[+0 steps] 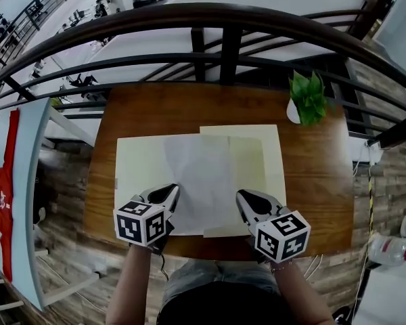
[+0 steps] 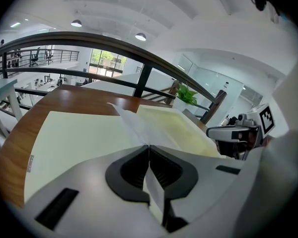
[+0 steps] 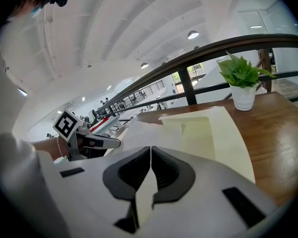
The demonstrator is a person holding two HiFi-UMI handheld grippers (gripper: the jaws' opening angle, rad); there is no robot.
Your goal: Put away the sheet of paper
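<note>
Jaws pressed shut on paper in both the left gripper (image 2: 149,147) and right gripper (image 3: 150,148) — each pinches a near corner of the sheet of paper (image 1: 201,175), which runs lengthwise away from them over the open cream folder (image 1: 139,164) — both hands equally near.

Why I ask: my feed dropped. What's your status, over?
Both shut: left gripper and right gripper pinch the sheet of paper at its near edge. It lies on the cream folder. The potted plant at far corner, not in the way.
</note>
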